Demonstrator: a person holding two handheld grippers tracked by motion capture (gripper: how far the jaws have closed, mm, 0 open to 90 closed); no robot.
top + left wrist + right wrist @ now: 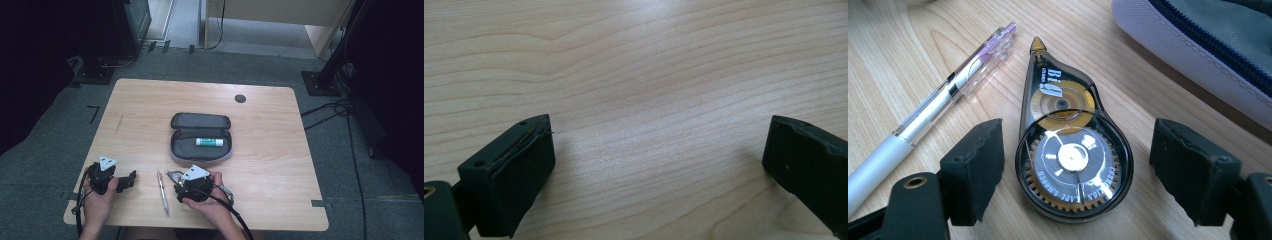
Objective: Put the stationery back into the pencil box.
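A grey pencil case (201, 136) lies unzipped in the middle of the wooden table (150, 100), with a white and green glue stick (209, 142) inside it. Near the front edge lies a clear and white pen (162, 192) (928, 112). Right of the pen, a smoky transparent correction tape dispenser (1070, 150) (173, 175) lies flat on the wood. My right gripper (1075, 167) (177, 181) is open, and its jaws straddle the dispenser's round end without touching it. My left gripper (659, 155) (131, 179) is open over bare wood at the front left.
The case's grey rim (1188, 55) runs close beyond the dispenser. A round cable hole (240, 98) sits at the table's far right. Dark equipment stands and cables surround the table on grey carpet.
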